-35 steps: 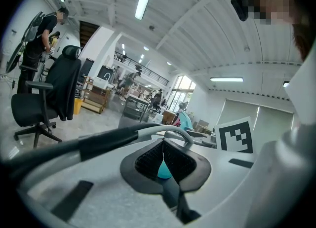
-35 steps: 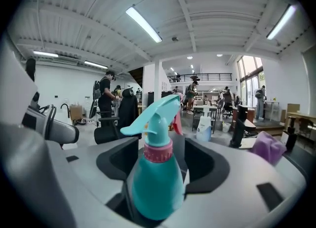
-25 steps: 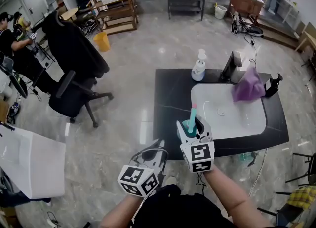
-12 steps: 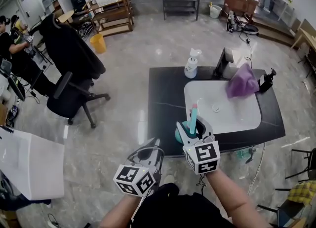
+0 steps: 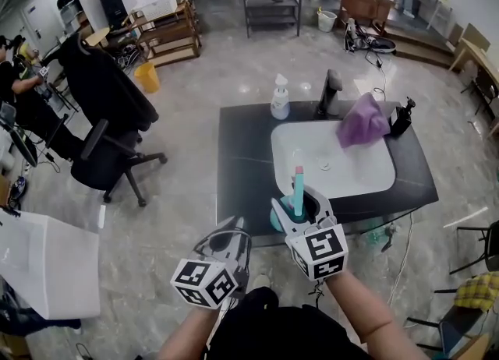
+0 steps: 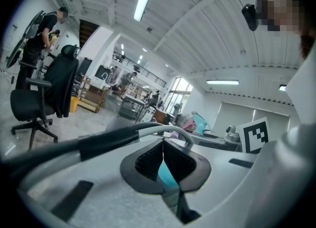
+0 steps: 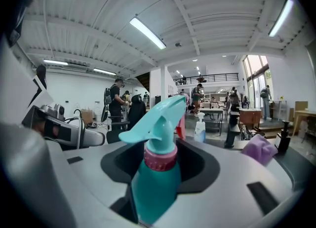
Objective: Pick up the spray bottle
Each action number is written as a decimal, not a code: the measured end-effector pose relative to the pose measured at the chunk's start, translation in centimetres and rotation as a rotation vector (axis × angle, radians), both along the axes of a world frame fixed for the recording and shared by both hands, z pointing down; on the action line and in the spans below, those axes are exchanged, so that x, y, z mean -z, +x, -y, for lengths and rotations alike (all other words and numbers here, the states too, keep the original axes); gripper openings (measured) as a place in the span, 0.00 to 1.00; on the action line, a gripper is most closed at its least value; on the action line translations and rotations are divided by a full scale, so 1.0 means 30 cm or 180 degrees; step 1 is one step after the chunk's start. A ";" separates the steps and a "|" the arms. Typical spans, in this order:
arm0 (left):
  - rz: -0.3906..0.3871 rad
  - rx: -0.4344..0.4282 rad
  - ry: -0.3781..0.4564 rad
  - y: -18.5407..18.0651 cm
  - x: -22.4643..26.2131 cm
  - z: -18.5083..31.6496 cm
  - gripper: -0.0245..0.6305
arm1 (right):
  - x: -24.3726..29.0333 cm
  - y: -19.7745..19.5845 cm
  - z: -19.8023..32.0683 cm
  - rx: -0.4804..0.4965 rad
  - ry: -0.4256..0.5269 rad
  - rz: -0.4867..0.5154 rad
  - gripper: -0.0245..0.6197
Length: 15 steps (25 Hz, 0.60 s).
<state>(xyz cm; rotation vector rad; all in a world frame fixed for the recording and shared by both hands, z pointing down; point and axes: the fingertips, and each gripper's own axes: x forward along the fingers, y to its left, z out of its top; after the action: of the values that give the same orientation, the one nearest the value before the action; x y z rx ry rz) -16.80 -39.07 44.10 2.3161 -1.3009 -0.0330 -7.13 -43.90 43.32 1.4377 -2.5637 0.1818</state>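
Left gripper [image 5: 232, 230]: jaws together, nothing in them, low beside the right.

Right gripper [image 5: 300, 209]: jaws wide, clamped on the teal spray bottle [image 5: 297, 188]. The bottle stands upright in them, at the counter's [image 5: 242, 164] near edge and off its surface.

Pickup looks done. For a good hold, keep the bottle vertical, grip the body below the pink collar and stay off the trigger.

Sink [image 5: 351, 171]: bare but for its drain, with a purple cloth [image 5: 360, 128] draped over the far rim.

Pump bottle [image 5: 279, 100] beyond, fill level unclear.

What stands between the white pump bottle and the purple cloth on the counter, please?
The dark tap stands between the pump bottle and the purple cloth, behind the sink. The head view shows it plainly.
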 end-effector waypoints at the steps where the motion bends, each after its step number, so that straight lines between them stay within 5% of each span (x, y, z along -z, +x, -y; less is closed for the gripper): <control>1: -0.0002 -0.0014 0.0006 0.017 0.006 -0.016 0.05 | 0.008 0.016 -0.020 0.0007 0.0005 0.0001 0.34; 15: -0.0032 -0.0136 0.0107 0.194 0.054 -0.226 0.05 | 0.043 0.167 -0.273 0.0131 -0.0002 0.0079 0.34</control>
<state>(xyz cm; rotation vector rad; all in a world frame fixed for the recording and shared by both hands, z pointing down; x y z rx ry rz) -10.97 -32.30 42.49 2.3683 -1.2548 -0.0530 -2.12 -35.71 42.05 1.3899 -2.6104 0.1958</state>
